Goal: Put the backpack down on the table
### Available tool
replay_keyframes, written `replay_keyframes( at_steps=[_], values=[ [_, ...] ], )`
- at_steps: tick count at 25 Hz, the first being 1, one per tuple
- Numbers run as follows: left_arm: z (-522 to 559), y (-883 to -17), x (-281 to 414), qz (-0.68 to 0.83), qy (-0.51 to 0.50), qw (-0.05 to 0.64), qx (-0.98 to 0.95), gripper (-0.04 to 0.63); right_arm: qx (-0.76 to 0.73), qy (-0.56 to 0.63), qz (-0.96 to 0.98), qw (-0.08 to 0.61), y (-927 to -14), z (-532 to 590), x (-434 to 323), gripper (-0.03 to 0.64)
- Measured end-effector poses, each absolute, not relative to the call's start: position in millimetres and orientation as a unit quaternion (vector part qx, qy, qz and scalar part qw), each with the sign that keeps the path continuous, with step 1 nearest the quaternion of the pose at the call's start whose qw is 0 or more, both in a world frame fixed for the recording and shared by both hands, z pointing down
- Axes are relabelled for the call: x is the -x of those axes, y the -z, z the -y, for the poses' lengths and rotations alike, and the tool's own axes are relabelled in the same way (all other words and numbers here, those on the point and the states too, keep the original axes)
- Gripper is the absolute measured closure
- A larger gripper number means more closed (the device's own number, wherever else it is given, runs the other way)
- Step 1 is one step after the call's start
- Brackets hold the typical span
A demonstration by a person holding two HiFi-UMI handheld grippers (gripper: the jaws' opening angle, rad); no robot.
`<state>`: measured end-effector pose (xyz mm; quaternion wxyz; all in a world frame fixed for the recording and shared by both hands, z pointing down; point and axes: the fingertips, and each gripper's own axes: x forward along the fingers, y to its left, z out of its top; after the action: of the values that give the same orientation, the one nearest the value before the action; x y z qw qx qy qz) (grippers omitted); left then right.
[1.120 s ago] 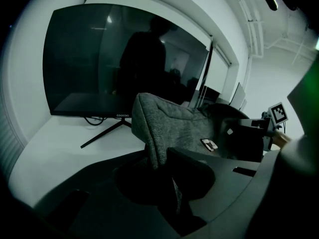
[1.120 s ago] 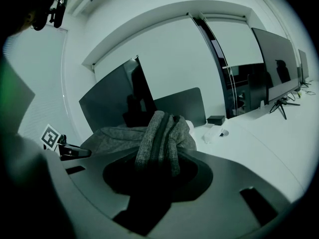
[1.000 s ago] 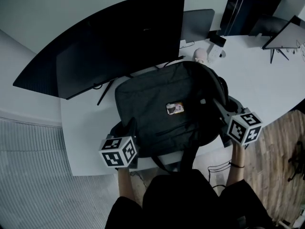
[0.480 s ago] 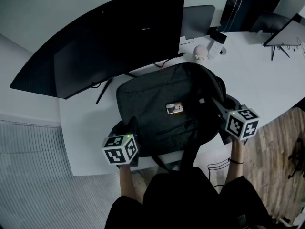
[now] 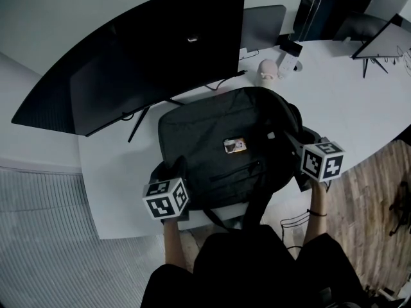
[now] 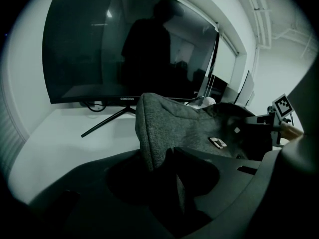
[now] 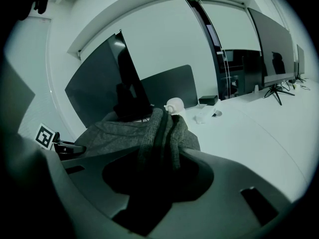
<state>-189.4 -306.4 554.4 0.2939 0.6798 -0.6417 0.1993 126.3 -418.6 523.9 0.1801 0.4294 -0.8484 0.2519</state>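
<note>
You're reaching your left forearm (image 5: 172, 242) and right forearm (image 5: 316, 213) out from the near edge, one on each side of the backpack (image 5: 225, 153), and both grippers are tipping downward. Your left gripper (image 5: 172, 173) is sitting at the bag's near left corner and its jaws are opening, with a grey fold of fabric between them but not getting squeezed. Your right gripper (image 5: 294, 143) is clamping a bunched fold on the bag's right side. The backpack is lying flat on the white table (image 5: 115, 191), just near of the big monitor (image 5: 154, 56), with a strap (image 5: 257, 204) running off the near edge.
</note>
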Motion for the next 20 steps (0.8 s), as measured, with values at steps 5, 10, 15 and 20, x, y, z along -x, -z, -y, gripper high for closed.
replay_keyframes(
  at_steps=[5, 10, 15, 20],
  values=[
    [307.6, -561.4, 193.6, 0.647, -0.2, 0.301, -0.672, 0.432, -0.444, -0.25, 0.836, 0.206, -535.2, 419.0, -128.8, 0.483],
    [309.5, -567.4, 197.0, 0.653, -0.201, 0.31, -0.661, 0.409, -0.452, -0.253, 0.825, 0.227, -545.2, 420.7, -132.2, 0.469],
    [311.2, -570.5, 199.6, 0.657, -0.206, 0.312, -0.655, 0.387, -0.46, -0.242, 0.816, 0.254, -550.8, 421.7, -134.4, 0.443],
    [313.2, -570.3, 200.8, 0.663, -0.217, 0.299, -0.651, 0.35, -0.492, -0.213, 0.8, 0.27, -550.2, 424.3, -142.8, 0.4]
  ],
)
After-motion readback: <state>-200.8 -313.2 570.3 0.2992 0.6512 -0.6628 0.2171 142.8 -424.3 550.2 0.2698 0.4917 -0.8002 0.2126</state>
